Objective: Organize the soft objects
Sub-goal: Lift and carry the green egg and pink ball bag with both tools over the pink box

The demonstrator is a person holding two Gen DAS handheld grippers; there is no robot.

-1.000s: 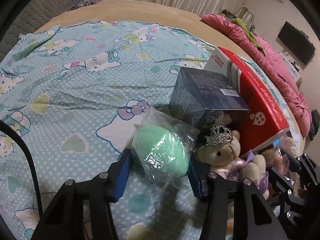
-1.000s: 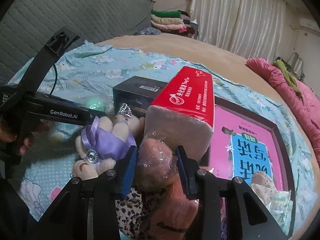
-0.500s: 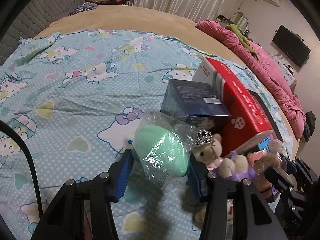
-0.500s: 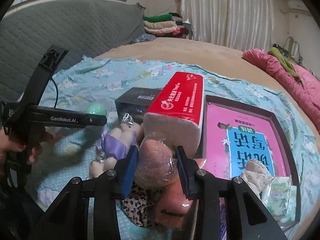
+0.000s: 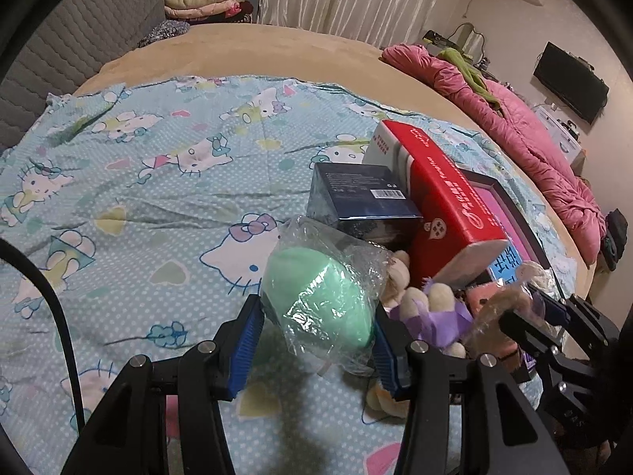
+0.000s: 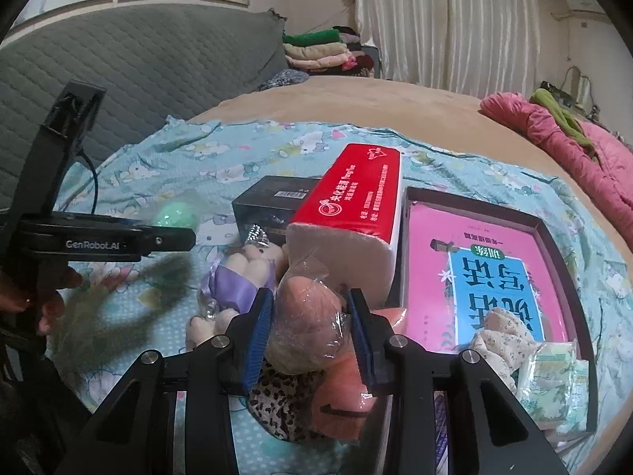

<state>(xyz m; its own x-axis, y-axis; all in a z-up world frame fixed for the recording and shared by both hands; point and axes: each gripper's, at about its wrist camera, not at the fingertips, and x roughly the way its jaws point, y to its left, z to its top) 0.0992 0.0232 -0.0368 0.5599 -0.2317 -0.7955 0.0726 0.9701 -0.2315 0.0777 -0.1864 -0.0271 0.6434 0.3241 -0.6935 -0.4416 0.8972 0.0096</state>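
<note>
Holding a bagged green sponge (image 5: 320,301) in my left gripper (image 5: 316,340), fingers clamped on it, I have it clear above the blue sheet (image 5: 158,198). My right gripper (image 6: 312,336) grips a bagged pink ball (image 6: 308,316) over the plush pile. The bear (image 6: 241,277) lies at ten o'clock from the ball, the red tissue pack (image 6: 356,213) at twelve, the tray (image 6: 554,237) at two.

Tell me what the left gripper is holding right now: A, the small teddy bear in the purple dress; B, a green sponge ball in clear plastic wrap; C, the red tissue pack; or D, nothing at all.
B: the left gripper has its blue pads pressed on either side of the green sponge ball, which is sealed in crinkled clear plastic.
</note>
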